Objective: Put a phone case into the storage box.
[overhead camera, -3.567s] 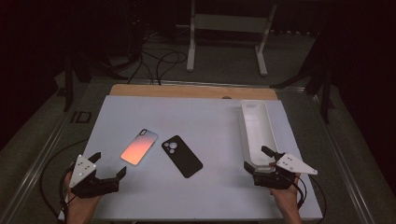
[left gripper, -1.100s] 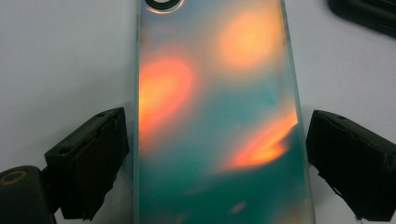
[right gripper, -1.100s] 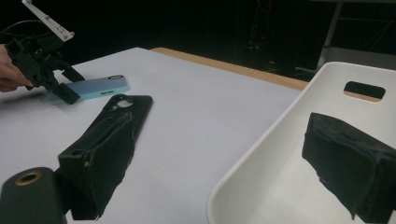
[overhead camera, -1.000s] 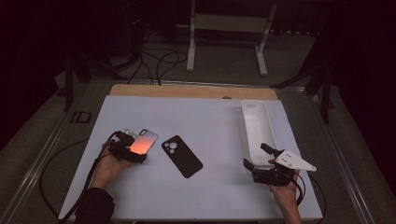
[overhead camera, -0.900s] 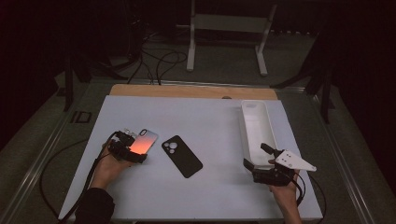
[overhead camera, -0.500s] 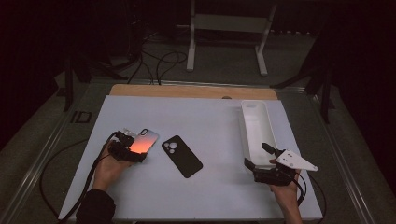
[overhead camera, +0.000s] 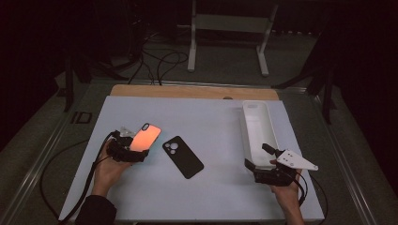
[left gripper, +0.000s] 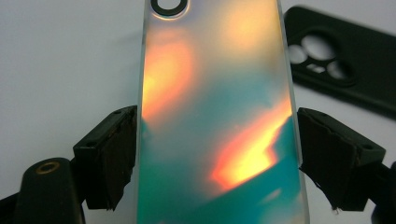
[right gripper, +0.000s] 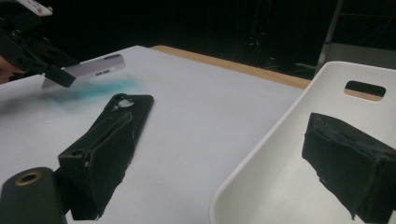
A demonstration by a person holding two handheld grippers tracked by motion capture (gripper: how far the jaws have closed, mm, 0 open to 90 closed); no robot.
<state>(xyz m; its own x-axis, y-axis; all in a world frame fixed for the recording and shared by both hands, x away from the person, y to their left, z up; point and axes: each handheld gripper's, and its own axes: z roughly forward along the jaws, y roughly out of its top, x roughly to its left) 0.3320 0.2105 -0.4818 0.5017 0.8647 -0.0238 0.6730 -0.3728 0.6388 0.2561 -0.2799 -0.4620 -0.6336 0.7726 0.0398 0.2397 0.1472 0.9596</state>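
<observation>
The iridescent orange-and-teal glossy phone case (overhead camera: 144, 137) sits near the left edge of the desk (overhead camera: 220, 112), clamped across its width by the left tongs (overhead camera: 133, 151); in the left gripper view each black jaw presses one long side of the case (left gripper: 217, 116), and the right gripper view shows it tilted with its far end clear of the surface. The jaws have just been closing, with the case between them. The step in hand looks like lifting this case off the desk, perhaps toward the long white plastic tray (overhead camera: 258, 129) along the right edge. To do it well, I would keep the squeeze even on both long sides, since a thin, slick shell can bow or pop out, and raise it level before carrying it across, passing above the matte black phone case (overhead camera: 182, 156) that lies just beside it toward the desk's middle with its camera cut-outs showing. The right tongs (overhead camera: 263, 155) rest by the near end of the tray, jaws standing apart and gripping nothing; they should leave the tray's mouth free. I can read no brand, label or writing on either case, the tray or the grippers.
</observation>
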